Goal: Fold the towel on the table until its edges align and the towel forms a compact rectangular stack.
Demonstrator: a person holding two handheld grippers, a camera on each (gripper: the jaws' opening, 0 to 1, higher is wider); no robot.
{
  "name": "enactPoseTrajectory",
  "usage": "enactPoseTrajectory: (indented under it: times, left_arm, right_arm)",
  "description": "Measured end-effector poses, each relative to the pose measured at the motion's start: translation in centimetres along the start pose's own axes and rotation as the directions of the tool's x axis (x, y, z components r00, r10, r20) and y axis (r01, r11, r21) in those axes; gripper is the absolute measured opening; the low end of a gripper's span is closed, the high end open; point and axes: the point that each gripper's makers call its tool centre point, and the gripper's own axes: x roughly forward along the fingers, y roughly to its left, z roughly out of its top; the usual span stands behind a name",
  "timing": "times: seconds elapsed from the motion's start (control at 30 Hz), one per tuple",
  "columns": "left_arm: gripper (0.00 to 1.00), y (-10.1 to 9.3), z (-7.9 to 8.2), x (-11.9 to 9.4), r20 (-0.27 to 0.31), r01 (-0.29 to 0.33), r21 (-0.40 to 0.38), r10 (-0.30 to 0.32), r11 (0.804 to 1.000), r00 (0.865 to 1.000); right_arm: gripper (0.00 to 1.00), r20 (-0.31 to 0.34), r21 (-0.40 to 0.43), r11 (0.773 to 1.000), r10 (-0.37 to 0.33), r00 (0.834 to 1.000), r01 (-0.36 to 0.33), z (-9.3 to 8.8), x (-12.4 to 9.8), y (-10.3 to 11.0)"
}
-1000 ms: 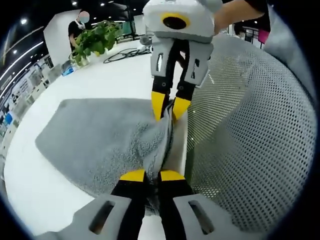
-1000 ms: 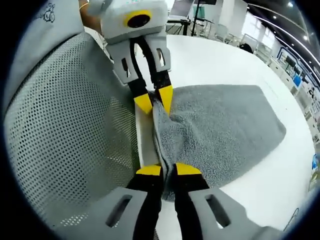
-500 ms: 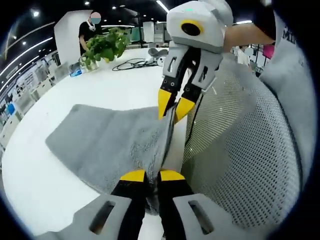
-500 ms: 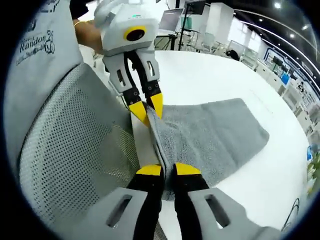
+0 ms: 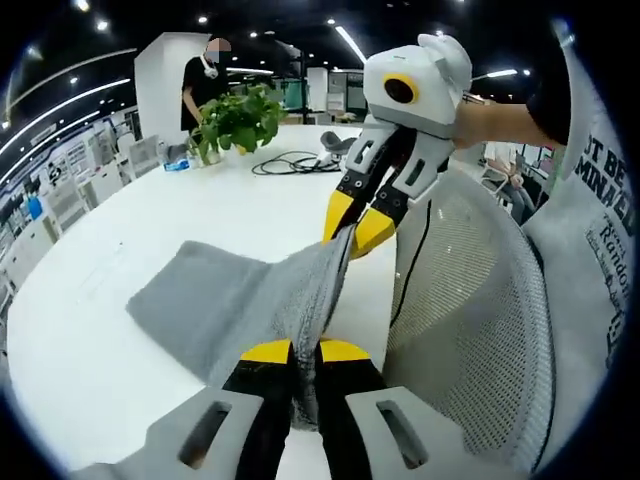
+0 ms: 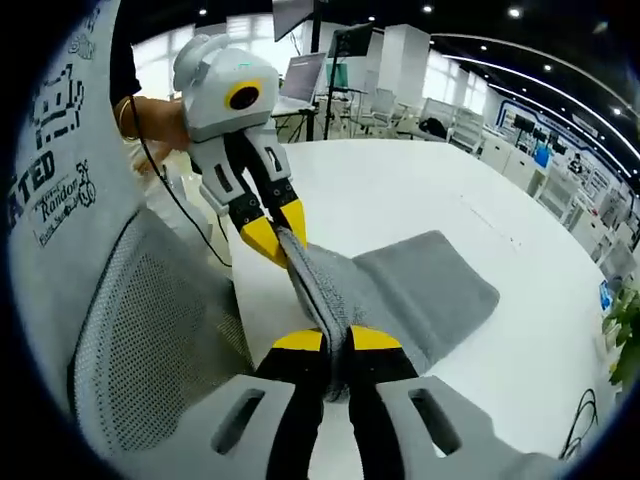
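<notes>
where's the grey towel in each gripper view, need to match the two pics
Left gripper view: the towel runs from left of centre on the white table up to the left gripper.
Right gripper view: the towel lies right of centre, rising to the right gripper.
Shared landmark: the taut towel edge stretched between both grippers' shut jaws.

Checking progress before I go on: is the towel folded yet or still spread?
Not folded yet. The left gripper and right gripper pinch the towel by its near edge, raised; the far part lies single-layered on the table.
</notes>
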Motion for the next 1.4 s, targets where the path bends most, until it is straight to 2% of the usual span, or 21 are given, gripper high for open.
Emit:
enactPoseTrajectory:
  times: [0.3,0.5,0.67,0.93,1.1,1.4]
  left_arm:
    - [0.07,1.3,1.6,-0.2,0.02,0.0,0.03,-0.001,1.0,1.0]
    - [0.07,2.6,3.1,-0.6,0.04,-0.02,0.042,0.018,0.999,0.999]
    - [0.07,4.4,4.0,-0.7,0.064,-0.017,0.037,0.014,0.999,0.998]
    - [0.07,7.6,5.4,-0.5,0.068,-0.049,0.081,0.043,0.995,0.997]
    - [0.07,9.9,5.8,0.2,0.072,-0.067,0.098,0.06,0.993,0.996]
    - [0.07,12.9,5.4,2.0,0.057,-0.063,0.104,0.057,0.993,0.997]
  right_arm:
    - [0.05,0.021,0.007,1.0,-0.026,0.999,0.026,0.9,-0.6,-1.7]
    - [0.05,0.053,0.016,0.999,-0.044,0.998,0.043,2.4,-1.3,-3.1]
    - [0.05,0.082,0.053,0.998,-0.045,0.996,0.04,3.6,-1.3,-4.3]
    - [0.04,0.103,0.067,0.996,-0.061,0.993,0.054,5.6,-0.8,-6.6]
    - [0.04,0.109,0.101,0.992,-0.081,0.991,0.07,6.3,0.0,-8.6]
    - [0.04,0.103,0.165,0.984,-0.09,0.991,0.072,6.2,1.9,-11.8]
